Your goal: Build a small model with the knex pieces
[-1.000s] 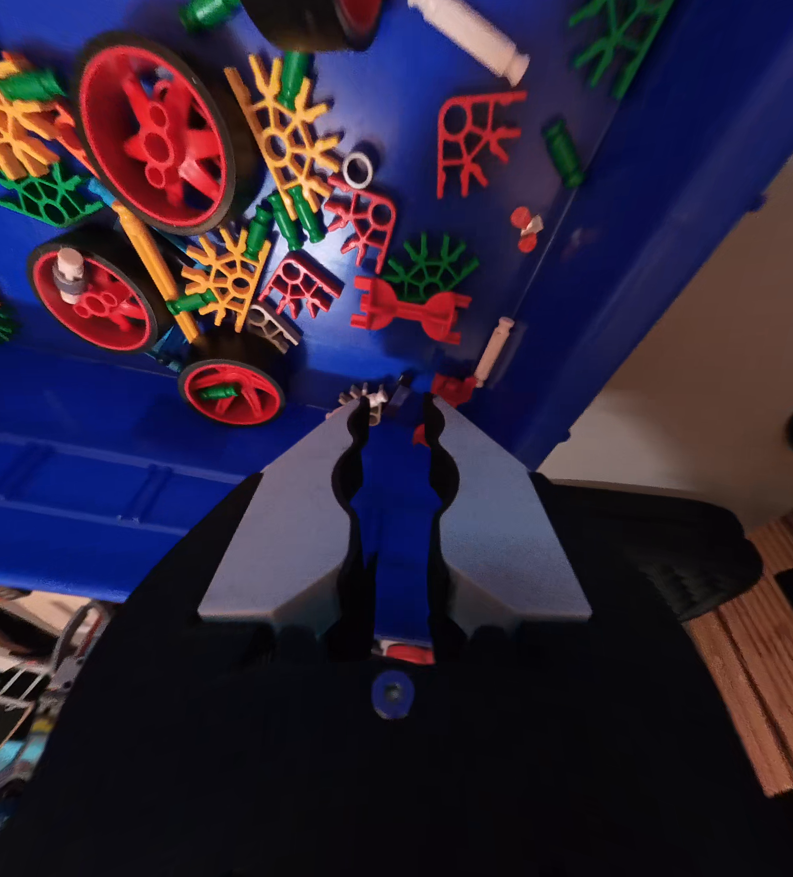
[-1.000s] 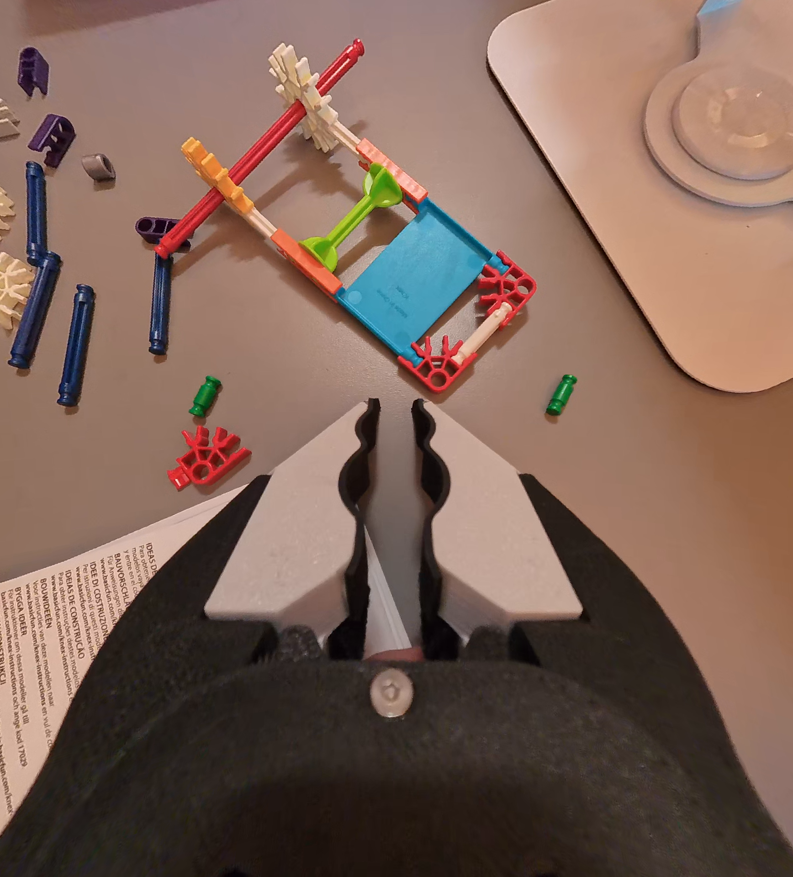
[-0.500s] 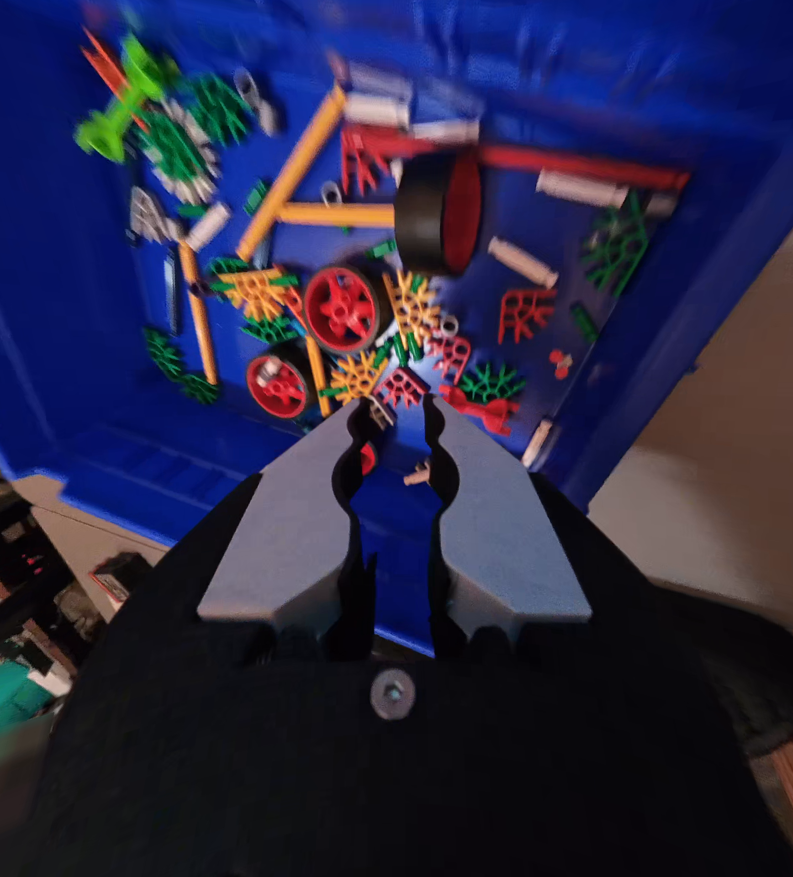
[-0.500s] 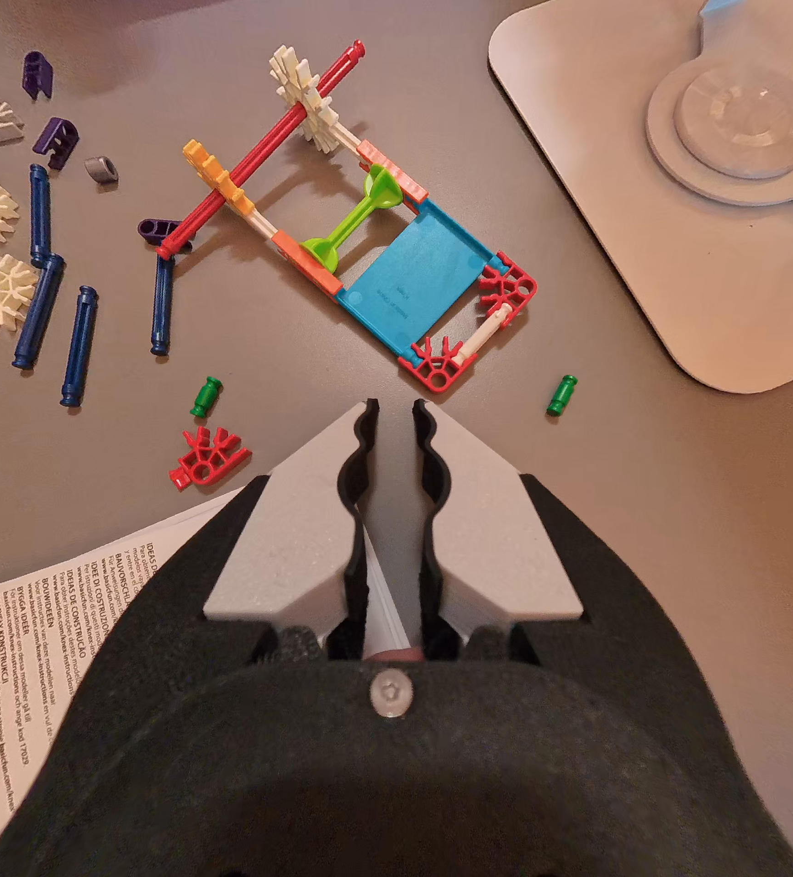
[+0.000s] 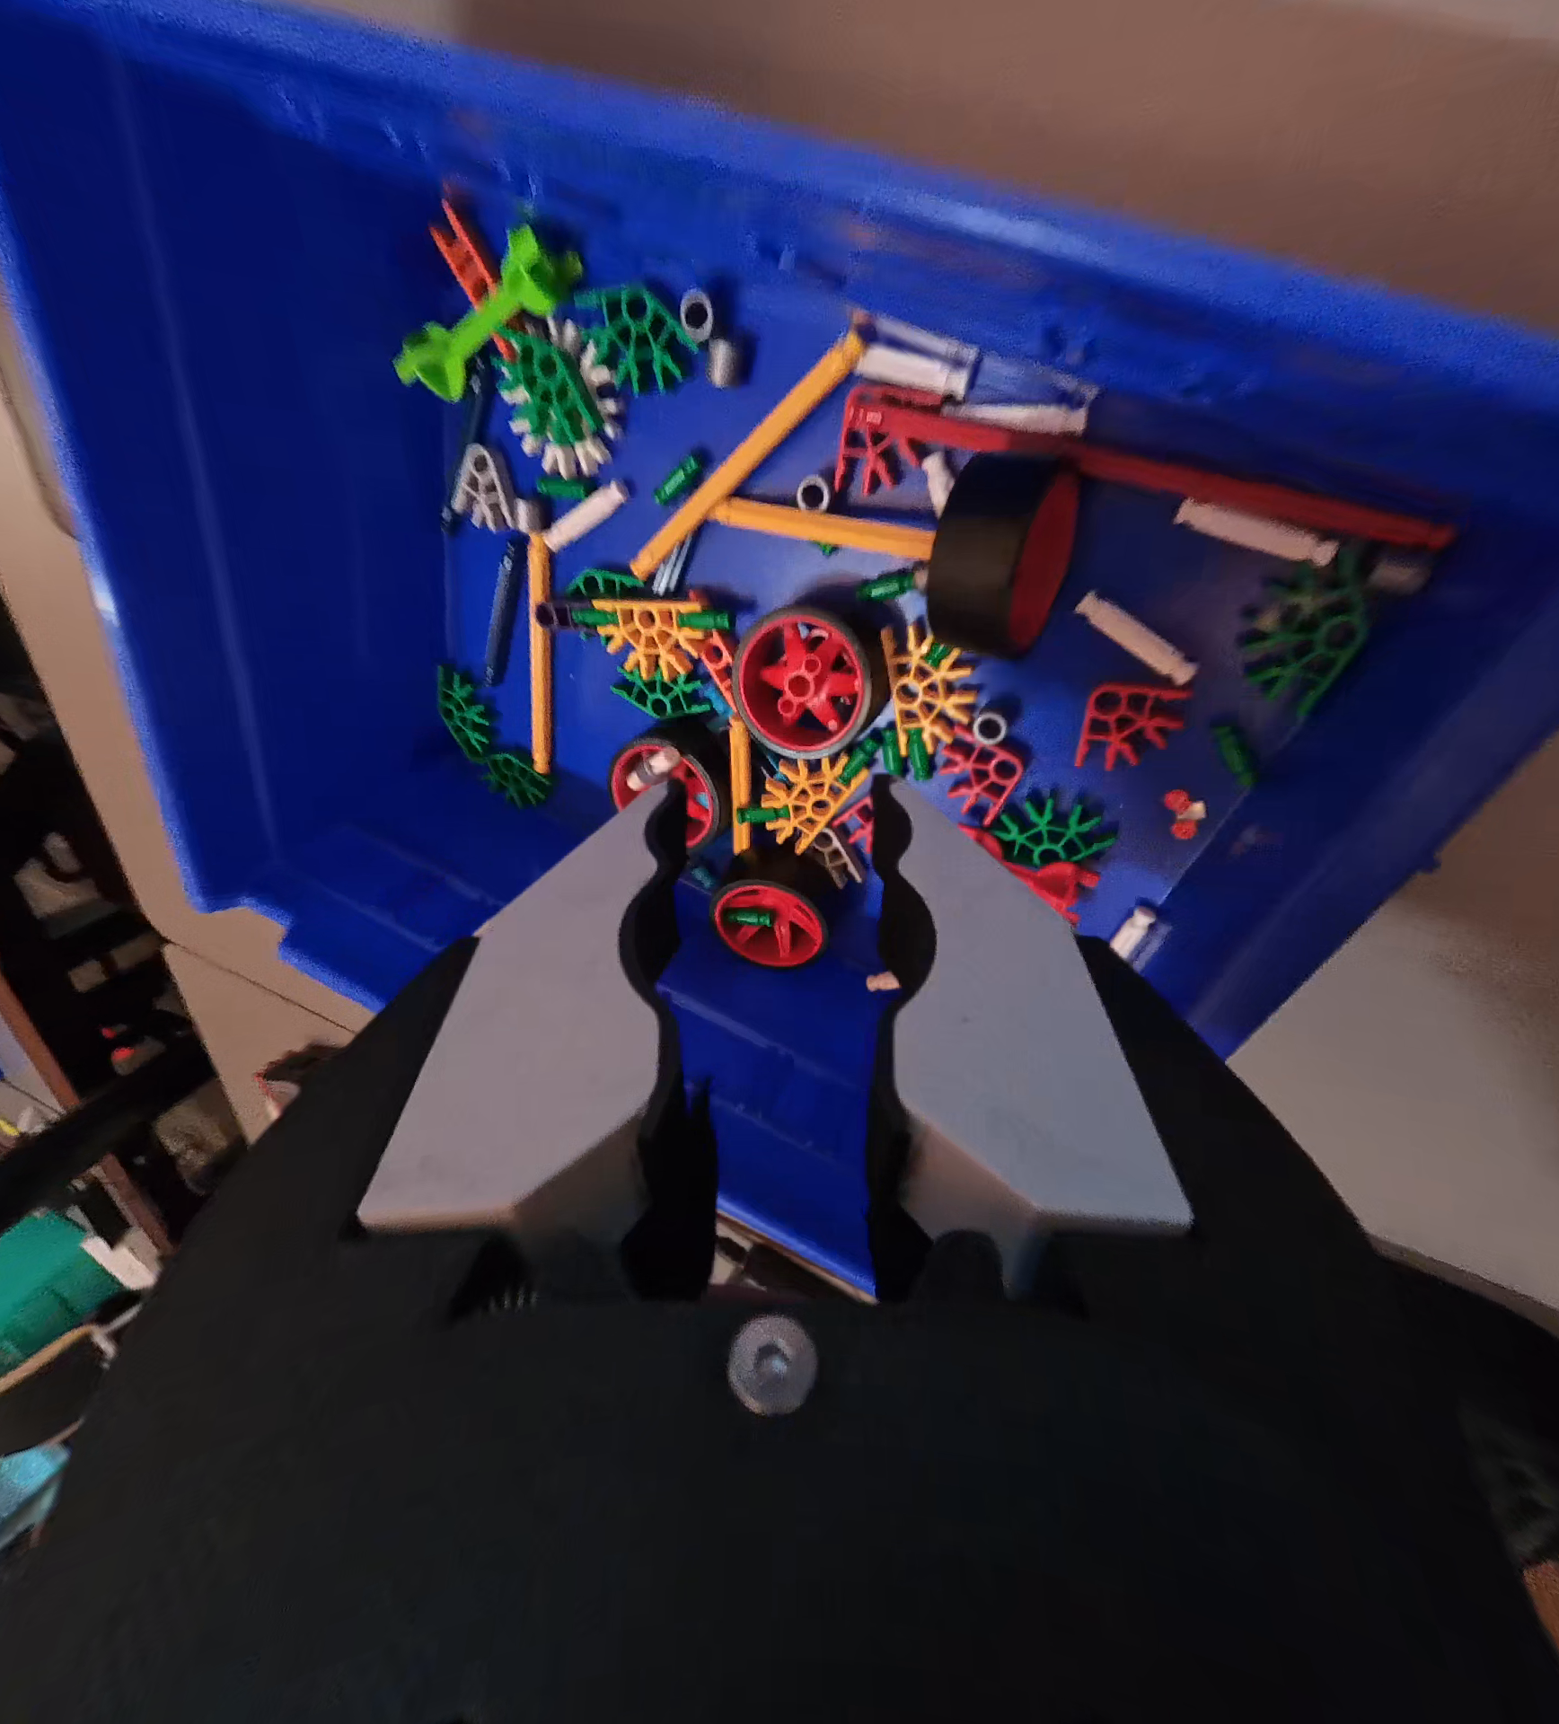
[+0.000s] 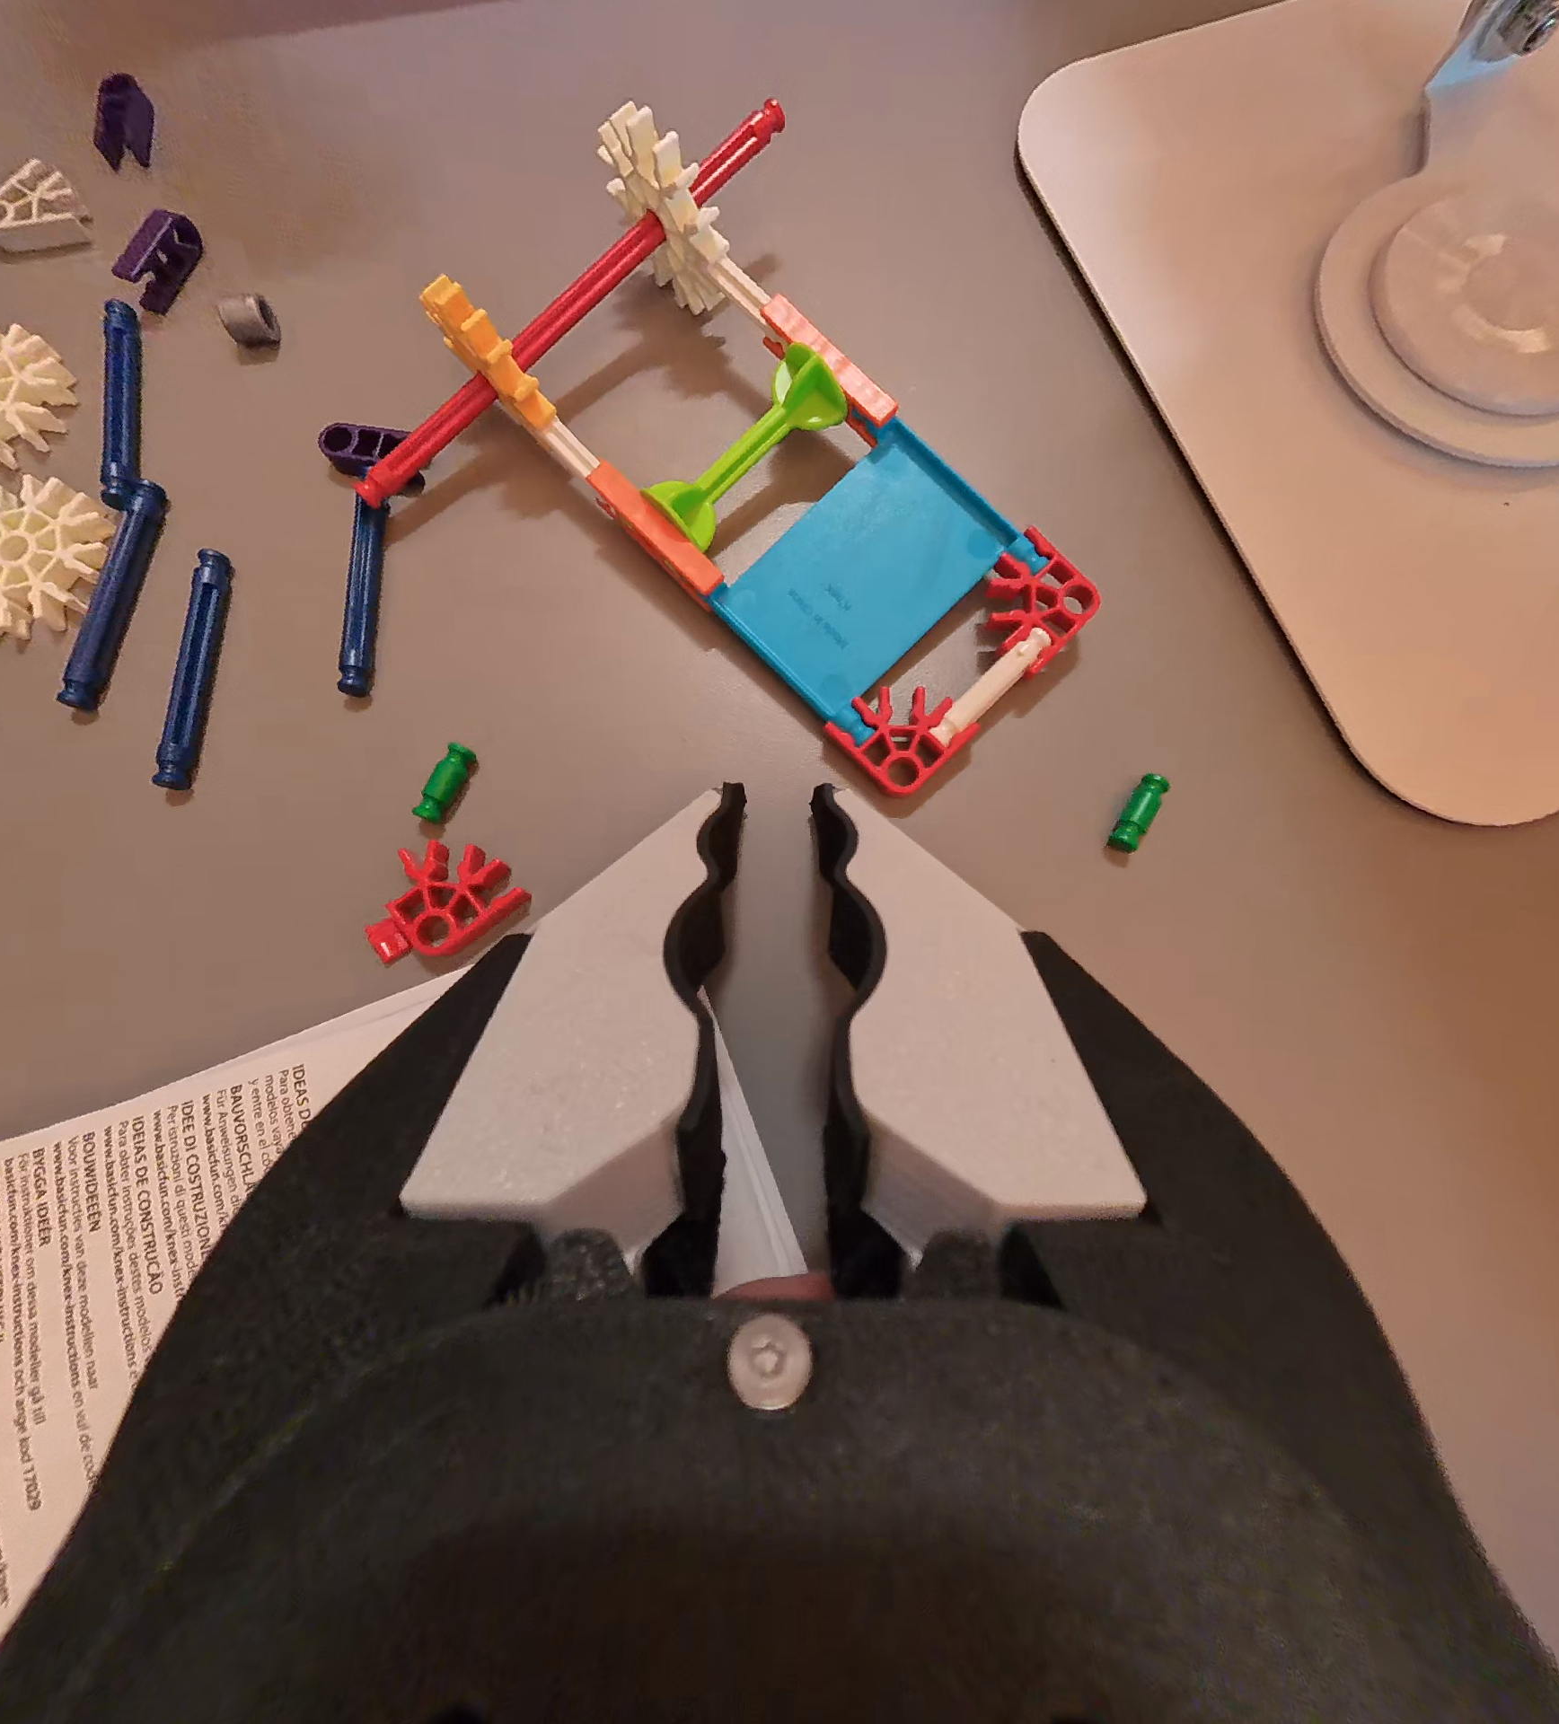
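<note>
In the left wrist view my left gripper (image 5: 771,793) is open and empty. It hangs above a blue bin (image 5: 291,653) of loose construction-toy parts. Between its fingertips show a yellow connector (image 5: 808,798) and a small red wheel (image 5: 768,924); a larger red wheel (image 5: 802,686) and a black tyre (image 5: 1000,550) lie beyond. In the right wrist view my right gripper (image 6: 776,793) is empty, its jaws a narrow gap apart, above a grey table. Just ahead lies a partly built model with a blue panel (image 6: 850,588) and a red corner connector (image 6: 897,746).
On the table lie a loose red connector (image 6: 445,900), two short green rods (image 6: 445,782) (image 6: 1137,812), several dark blue rods (image 6: 193,667), white snowflake connectors (image 6: 11,550) and purple clips (image 6: 158,257). A printed leaflet (image 6: 57,1259) lies at the lower left, a pale board (image 6: 1270,560) at the right. The tips of one gripper are about 40 centimeters away from the tips of the other.
My left gripper has pulled up and back from the bin, so more of the bin shows, and its jaws have opened wider. The right gripper has hardly moved.
</note>
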`<state>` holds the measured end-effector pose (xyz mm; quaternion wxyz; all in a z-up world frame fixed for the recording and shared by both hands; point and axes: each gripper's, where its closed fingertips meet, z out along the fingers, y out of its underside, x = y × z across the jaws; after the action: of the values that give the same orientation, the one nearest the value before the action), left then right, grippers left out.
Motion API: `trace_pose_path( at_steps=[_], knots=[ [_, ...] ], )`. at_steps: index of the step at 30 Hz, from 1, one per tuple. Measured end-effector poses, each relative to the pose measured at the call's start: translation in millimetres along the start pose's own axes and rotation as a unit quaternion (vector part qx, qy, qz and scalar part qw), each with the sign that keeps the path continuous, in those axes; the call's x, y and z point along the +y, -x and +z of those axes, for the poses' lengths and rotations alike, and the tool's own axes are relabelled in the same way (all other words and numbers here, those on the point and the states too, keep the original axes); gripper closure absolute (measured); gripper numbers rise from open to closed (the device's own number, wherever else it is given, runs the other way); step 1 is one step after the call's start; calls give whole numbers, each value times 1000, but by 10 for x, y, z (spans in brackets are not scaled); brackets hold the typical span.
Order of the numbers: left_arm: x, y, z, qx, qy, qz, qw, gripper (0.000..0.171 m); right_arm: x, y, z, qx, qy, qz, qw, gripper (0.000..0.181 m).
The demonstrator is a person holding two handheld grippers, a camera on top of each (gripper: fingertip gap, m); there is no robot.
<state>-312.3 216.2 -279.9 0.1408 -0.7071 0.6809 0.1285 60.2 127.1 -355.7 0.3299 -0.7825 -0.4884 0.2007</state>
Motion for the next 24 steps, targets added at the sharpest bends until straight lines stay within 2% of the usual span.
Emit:
trace_pose_path(
  at_steps=[7, 12, 16, 24],
  knots=[
    [249, 253, 521, 10, 82, -1, 997, 132, 7, 16, 7, -3, 3, -4, 1000, 167],
    [411, 308, 756, 59, 126, -20, 990, 131, 13, 31, 9, -7, 5, -7, 1000, 167],
    [447, 310, 835, 90, 139, -30, 986, 131, 16, 43, 12, -13, 5, -8, 1000, 167],
    [417, 416, 876, 91, 141, -16, 986, 134, 19, 52, 12, -17, 5, -8, 1000, 167]
  ],
)
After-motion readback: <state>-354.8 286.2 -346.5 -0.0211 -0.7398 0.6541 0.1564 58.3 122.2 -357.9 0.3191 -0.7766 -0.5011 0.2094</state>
